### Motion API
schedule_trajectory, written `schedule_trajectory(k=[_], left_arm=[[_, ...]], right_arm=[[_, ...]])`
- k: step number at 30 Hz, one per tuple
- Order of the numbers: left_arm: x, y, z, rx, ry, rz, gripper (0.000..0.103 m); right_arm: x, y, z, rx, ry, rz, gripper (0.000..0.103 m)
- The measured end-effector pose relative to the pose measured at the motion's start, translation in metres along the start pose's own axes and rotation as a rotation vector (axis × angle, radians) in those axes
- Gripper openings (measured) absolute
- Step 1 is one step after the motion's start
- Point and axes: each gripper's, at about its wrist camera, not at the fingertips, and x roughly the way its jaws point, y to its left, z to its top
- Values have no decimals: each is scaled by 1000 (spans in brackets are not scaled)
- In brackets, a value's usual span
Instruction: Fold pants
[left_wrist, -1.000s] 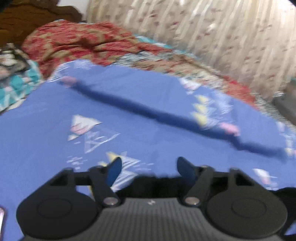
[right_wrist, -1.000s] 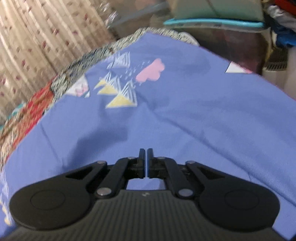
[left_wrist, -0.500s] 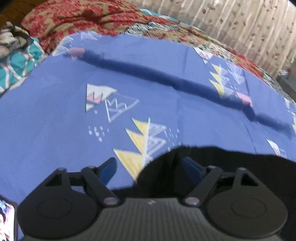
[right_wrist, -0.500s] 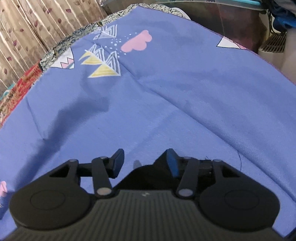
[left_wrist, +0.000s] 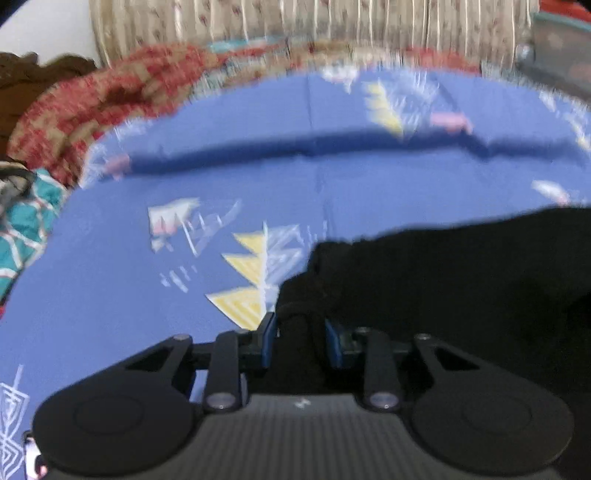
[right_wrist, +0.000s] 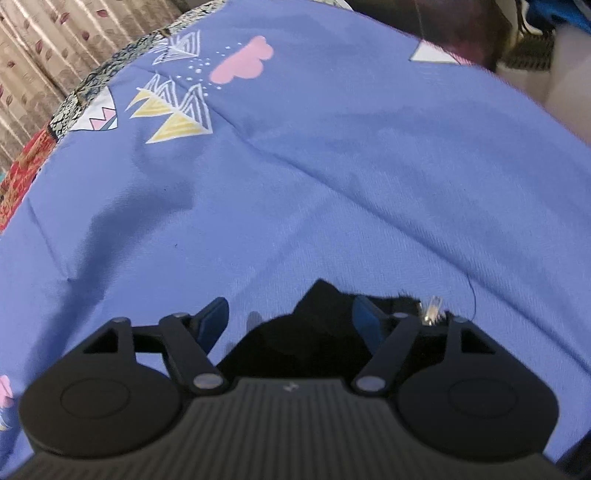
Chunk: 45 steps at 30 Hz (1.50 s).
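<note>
The black pants (left_wrist: 443, 280) lie on a blue patterned bedsheet (left_wrist: 184, 184), spreading from the lower middle to the right of the left wrist view. My left gripper (left_wrist: 299, 336) is shut on a bunched edge of the pants, the cloth pinched between its blue pads. In the right wrist view another edge of the black pants (right_wrist: 317, 332) lies between the fingers of my right gripper (right_wrist: 290, 314), which is open. A small metal fastener (right_wrist: 430, 308) shows on the pants by the right finger.
A red patterned blanket (left_wrist: 103, 99) and a teal cloth (left_wrist: 26, 229) lie at the bed's far left. A flowered curtain (left_wrist: 295, 18) hangs behind the bed. The bed's edge and a dark frame (right_wrist: 461, 33) show at upper right of the right wrist view.
My left gripper has closed on the edge of the pants, from wide open. My right gripper opened from shut and now has the pants' edge between its fingers.
</note>
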Motion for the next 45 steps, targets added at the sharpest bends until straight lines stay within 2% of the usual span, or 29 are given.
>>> schedule_trajectory(k=[2, 6, 8, 10, 12, 13, 14, 15, 16, 18, 20, 23, 27, 31, 37, 40, 43, 45], left_arm=[[-26, 4, -4, -25, -81, 2, 26], [-74, 10, -21, -43, -185, -31, 26], [-92, 5, -31, -12, -205, -41, 26], [-103, 1, -41, 13, -190, -47, 26], [-109, -2, -51, 21, -161, -54, 26], [-110, -4, -56, 23, -147, -58, 22], [-111, -4, -59, 22, -132, -59, 22], [-112, -3, -61, 14, -126, -60, 22], [-114, -2, -64, 2, -124, -61, 22], [-115, 0, -64, -27, -127, -68, 22], [-119, 0, -65, -36, -139, -65, 22], [-130, 3, -63, -53, -167, -65, 22], [-156, 10, -64, -82, -216, -67, 22], [-187, 19, -76, -111, -250, -64, 22], [-212, 19, -117, -138, -200, -108, 22], [-212, 12, -140, -128, -153, -125, 22], [-200, 9, -164, -132, -76, -142, 25], [-191, 9, -177, -135, -23, -122, 33]], right_arm=[[1, 1, -1, 1, 2, -7, 76], [11, 8, -2, 1, 18, -44, 79], [18, 16, -4, -37, 18, -76, 84], [23, 25, -9, -80, 6, -118, 85], [25, 30, -15, -122, -15, -158, 80], [26, 33, -18, -146, -25, -182, 71], [27, 35, -22, -184, -38, -218, 55], [26, 37, -26, -221, -53, -250, 45], [25, 36, -28, -246, -66, -271, 23], [18, 24, -26, -223, -71, -241, 15], [5, 10, -21, -142, -73, -186, 13], [-28, -12, -14, -45, -120, -88, 13], [-89, -52, -9, 74, -187, 49, 13], [-147, -107, -17, 151, -236, 131, 13], [-201, -208, -67, 282, -233, 138, 13], [-214, -263, -102, 363, -211, 100, 13], [-206, -299, -133, 430, -176, 44, 13], [-196, -310, -145, 446, -146, 30, 24]])
